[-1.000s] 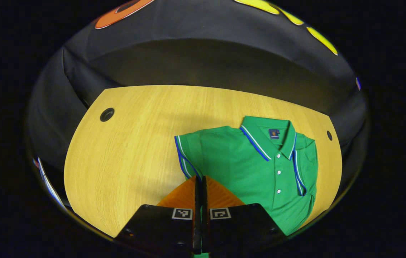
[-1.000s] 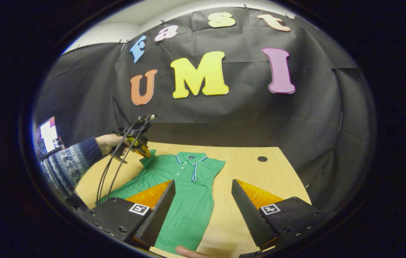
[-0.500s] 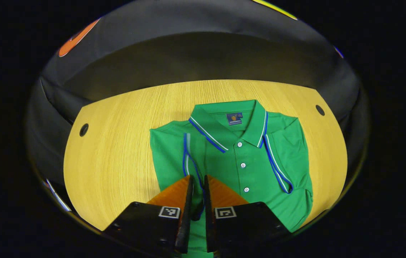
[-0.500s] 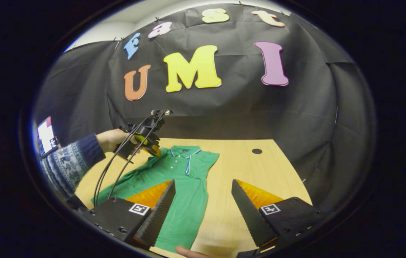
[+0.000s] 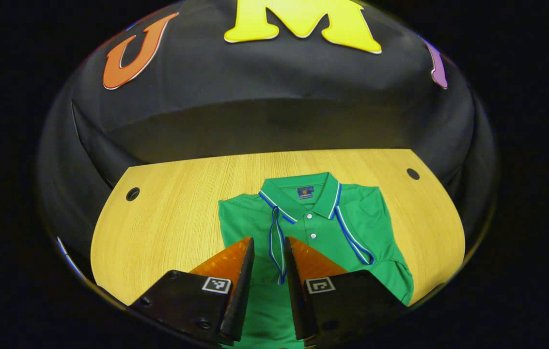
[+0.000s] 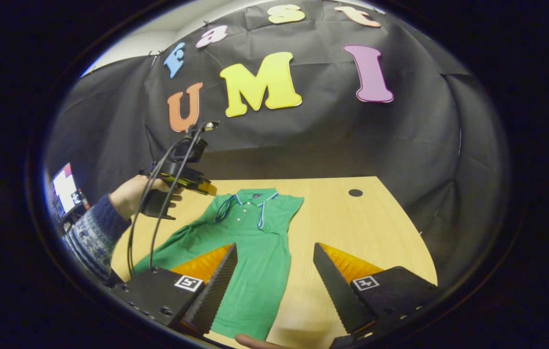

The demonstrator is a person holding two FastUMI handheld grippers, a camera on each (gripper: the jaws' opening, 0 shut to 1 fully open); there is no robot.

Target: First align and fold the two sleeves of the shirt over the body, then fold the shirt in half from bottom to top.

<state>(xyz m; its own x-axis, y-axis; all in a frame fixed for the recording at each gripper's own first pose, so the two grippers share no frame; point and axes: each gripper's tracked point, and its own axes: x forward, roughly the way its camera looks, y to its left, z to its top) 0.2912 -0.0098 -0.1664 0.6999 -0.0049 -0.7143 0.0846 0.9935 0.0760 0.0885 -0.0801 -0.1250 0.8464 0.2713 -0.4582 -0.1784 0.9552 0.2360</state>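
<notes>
A green polo shirt point(image 5: 322, 228) lies flat on the wooden table point(image 5: 172, 218), collar toward the wall. Both blue-and-white-trimmed sleeves are folded onto the chest, the left sleeve point(image 5: 276, 242) and the right sleeve point(image 5: 352, 237). My left gripper point(image 5: 269, 238) is open a little, and the left sleeve's cuff shows in the gap, lying on the shirt below. In the right gripper view the left gripper point(image 6: 201, 186) hangs above the table beside the shirt's point(image 6: 250, 252) shoulder, held by a hand point(image 6: 131, 194). My right gripper point(image 6: 274, 245) is wide open above the shirt's lower half, holding nothing.
The table has a round cable hole at each far corner point(image 5: 132, 194) point(image 5: 413, 173). Black cloth walls close the back and sides. A lit screen point(image 6: 63, 186) stands at the far left, behind a patterned sleeve point(image 6: 92, 232). A fingertip point(image 6: 250, 341) shows at the bottom edge.
My left gripper carried the left sleeve across onto the chest, opened and let it go, then rose and drew back. The right gripper stayed open and barely moved.
</notes>
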